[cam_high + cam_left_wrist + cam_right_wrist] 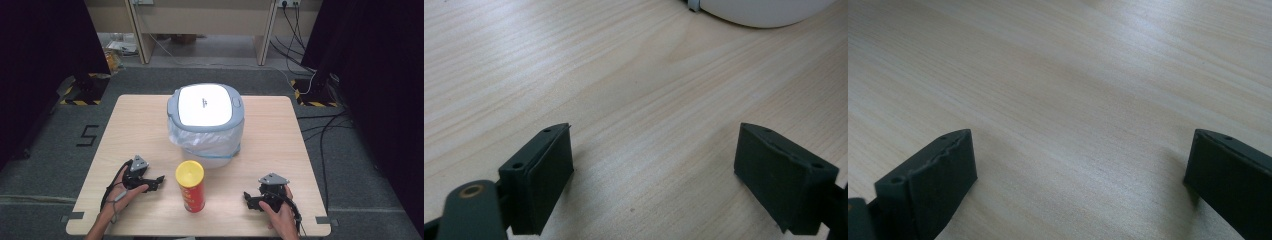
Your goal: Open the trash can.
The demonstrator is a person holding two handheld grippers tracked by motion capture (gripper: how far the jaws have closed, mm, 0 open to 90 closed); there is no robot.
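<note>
Red chip can (190,186) stands between left gripper (155,181) and right gripper (248,199), jaws spread.

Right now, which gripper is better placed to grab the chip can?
Left, probably. The left gripper sits open, its jaws pointing at the chip can close by; the right gripper lies farther away.

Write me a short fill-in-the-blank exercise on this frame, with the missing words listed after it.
1. The lid of the bin is ____.
2. The red can stands upright with a ____ lid on top.
3. The left gripper has its jaws ____, with nothing between them.
4. The can stands between the two grippers and ____ the bin on the table.

Missing words: shut; yellow; open; in front of
</note>
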